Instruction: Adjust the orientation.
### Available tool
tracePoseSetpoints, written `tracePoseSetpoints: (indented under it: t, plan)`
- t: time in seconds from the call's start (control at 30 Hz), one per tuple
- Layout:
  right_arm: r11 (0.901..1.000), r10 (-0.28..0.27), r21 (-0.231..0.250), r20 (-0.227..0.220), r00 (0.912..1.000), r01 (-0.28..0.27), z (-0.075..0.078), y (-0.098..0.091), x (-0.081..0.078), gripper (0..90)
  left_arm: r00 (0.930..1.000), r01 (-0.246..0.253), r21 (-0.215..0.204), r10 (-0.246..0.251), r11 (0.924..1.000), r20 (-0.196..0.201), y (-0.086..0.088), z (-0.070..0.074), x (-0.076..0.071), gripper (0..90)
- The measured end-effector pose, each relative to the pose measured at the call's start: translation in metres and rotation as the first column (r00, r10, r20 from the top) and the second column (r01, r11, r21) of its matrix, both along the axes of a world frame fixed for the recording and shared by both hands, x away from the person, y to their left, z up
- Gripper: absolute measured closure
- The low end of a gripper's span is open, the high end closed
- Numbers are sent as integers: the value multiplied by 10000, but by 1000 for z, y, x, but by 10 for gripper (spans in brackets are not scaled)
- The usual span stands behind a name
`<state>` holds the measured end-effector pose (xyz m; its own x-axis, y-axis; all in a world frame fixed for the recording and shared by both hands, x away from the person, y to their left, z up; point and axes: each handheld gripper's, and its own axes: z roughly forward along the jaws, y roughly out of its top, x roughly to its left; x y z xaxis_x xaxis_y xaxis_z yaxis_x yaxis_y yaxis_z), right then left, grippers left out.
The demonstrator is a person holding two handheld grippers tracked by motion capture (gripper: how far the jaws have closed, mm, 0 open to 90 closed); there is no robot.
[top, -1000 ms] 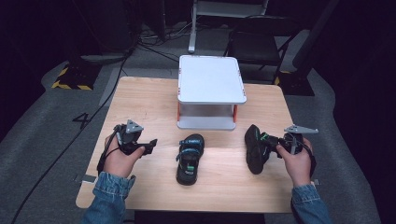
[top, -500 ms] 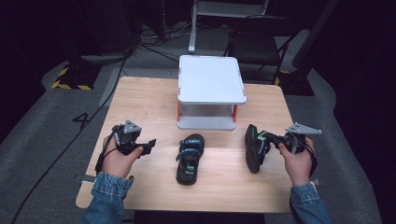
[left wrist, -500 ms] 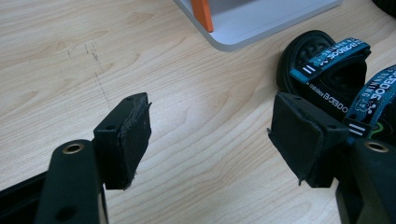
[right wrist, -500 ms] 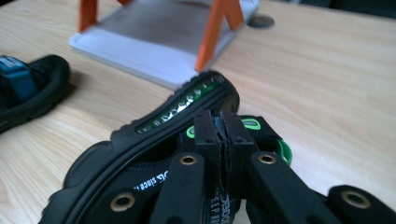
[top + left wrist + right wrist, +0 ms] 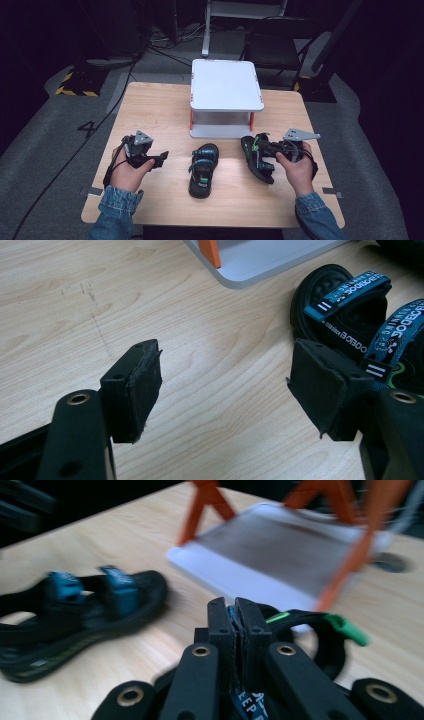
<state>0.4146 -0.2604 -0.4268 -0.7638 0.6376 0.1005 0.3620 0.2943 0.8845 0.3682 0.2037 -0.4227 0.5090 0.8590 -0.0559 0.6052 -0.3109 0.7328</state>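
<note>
Dark flooring with cables surrounds a pale wooden desk (image 5: 160,112). At the right gripper (image 5: 270,148) the jaws are pressed together on a strap of the right sandal (image 5: 257,159); they have just been closing, and in the right gripper view the strap sits pinched between the pads, with a green tab (image 5: 345,629) just to one side. That sandal lies directly under and ahead of these jaws, near the desk's right edge, its toe toward the white two-tier stand (image 5: 225,85) just beyond. The left gripper (image 5: 161,157) has its jaws wide apart with only bare desk between the pads (image 5: 145,385). A second sandal (image 5: 202,169), black with blue straps, lies just beside the right-hand jaw in the left gripper view, not touching it. It rests between the two grippers, apart from the held sandal. A denim sleeve (image 5: 117,205) shows behind each hand.
</note>
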Motion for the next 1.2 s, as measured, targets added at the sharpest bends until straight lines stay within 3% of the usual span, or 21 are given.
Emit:
tracePoseSetpoints:
  t: [0.1, 0.13, 0.3, 0.37, 0.43, 0.47, 0.57, 0.6, 0.67, 0.7, 0.8, 0.87, 0.93, 1.1, 1.2]
  plan:
    - [9993, 340, -152, -75, 9994, -341, -3, 11, 0, 871, 10000, -9, -3, 9, 10000, -12, 0, -1, 0, 295]
    - [9971, 705, -279, -210, 9973, -711, -5, 22, -1, 869, 10000, -24, -31, 24, 10000, -33, 1, -1, -1, 295]
    - [9907, 1136, -708, -391, 9928, -1162, -10, 39, -6, 850, 10000, -16, -32, 16, 10000, -21, 2, -1, -1, 295]
    - [9881, 1172, -959, -390, 9923, -1205, -10, 47, -8, 784, 10000, 33, -21, -33, 10000, -48, 2, -1, -1, 294]
    - [9882, 1195, -918, -410, 9920, -1228, -9, 48, -9, 747, 10000, 34, -15, -35, 10000, -38, 1, -1, -1, 294]
    - [9894, 1254, -702, -330, 9916, -1275, -5, 48, -10, 649, 10000, 53, -30, -54, 10000, -17, 1, -1, -2, 294]
    - [9918, 1220, -385, -15, 9925, -1219, 3, 43, -10, 613, 10000, 34, -44, -34, 10000, -7, 2, -1, -2, 294]
    - [9960, 878, -205, 300, 9957, -872, 11, 35, -8, 574, 10000, -5, -48, 5, 10000, 19, 2, -1, -3, 294]
    - [9982, 584, -179, 405, 9975, -577, 13, 31, -7, 564, 10000, -62, -35, 62, 10000, -26, 5, -2, -5, 294]
    - [9989, -53, -460, 610, 9981, 82, 15, 22, -1, 560, 9999, -121, -13, 121, 9999, -41, 7, -2, -8, 294]
    - [9904, -673, -1162, 652, 9956, 746, 11, 15, 10, 540, 9996, -281, -7, 281, 9996, -70, 11, -4, -12, 293]
    - [9877, -687, -1360, 619, 9957, 766, 8, 15, 14, 528, 9994, -315, -8, 315, 9995, -128, 12, -4, -14, 294]
    - [9789, -421, -1970, 627, 9971, 538, 2, 21, 24, 528, 9988, -450, 35, 450, 9990, -166, 16, -7, -18, 292]
    - [9725, 39, -2328, 617, 9981, 106, -2, 35, 34, 550, 9981, -552, 114, 554, 9984, -251, 22, -9, -24, 290]
    - [9626, 388, -2700, 610, 9974, -209, -5, 43, 40, 729, 9974, -661, 121, 664, 9977, -285, 26, -11, -29, 289]
